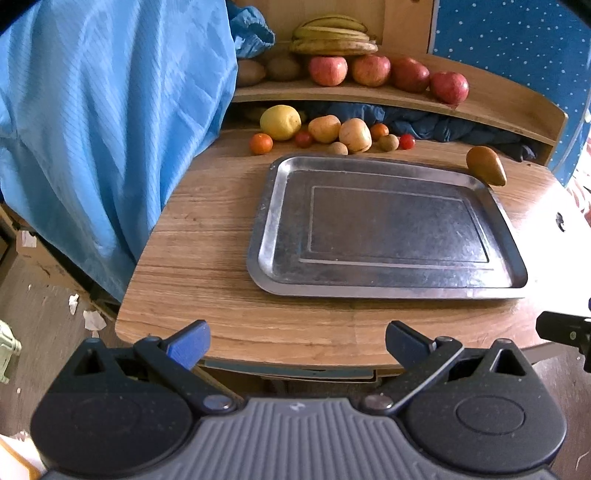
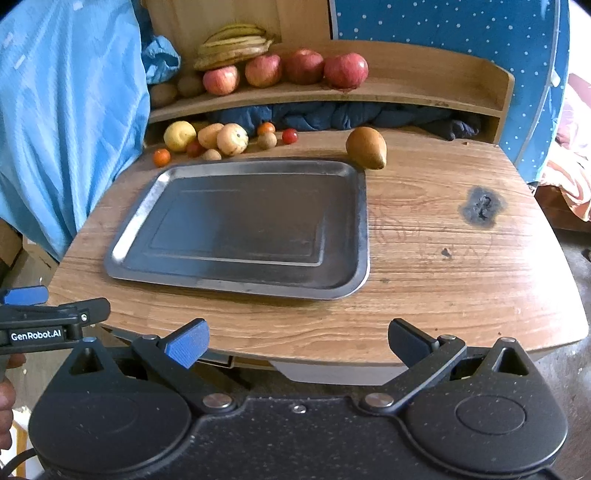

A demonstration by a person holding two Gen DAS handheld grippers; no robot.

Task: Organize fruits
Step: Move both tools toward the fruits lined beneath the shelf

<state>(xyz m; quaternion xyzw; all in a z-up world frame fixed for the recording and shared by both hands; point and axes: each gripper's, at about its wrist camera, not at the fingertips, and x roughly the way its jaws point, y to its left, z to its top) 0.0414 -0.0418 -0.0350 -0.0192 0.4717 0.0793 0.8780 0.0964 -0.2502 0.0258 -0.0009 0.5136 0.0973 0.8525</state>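
A bare metal tray (image 1: 388,288) (image 2: 236,284) lies on the wooden table. Behind it sits a cluster of small fruits: a yellow lemon (image 1: 280,122) (image 2: 179,135), several tan and red round ones, and a small orange (image 1: 261,143) (image 2: 161,157). A brown pear (image 1: 485,165) (image 2: 366,147) rests at the tray's far right corner. Red apples (image 1: 371,70) (image 2: 303,67) and bananas (image 1: 332,35) (image 2: 234,40) fill the shelf above. My left gripper (image 1: 297,345) hovers open at the table's near edge. My right gripper (image 2: 297,343) is open beside it, nothing between the fingers.
Blue fabric (image 1: 110,129) hangs over the table's left side. A dark blue cloth (image 2: 351,114) is stuffed under the shelf. A burn mark (image 2: 482,208) scars the table right of the tray. Paper scraps litter the floor (image 1: 85,314) at left.
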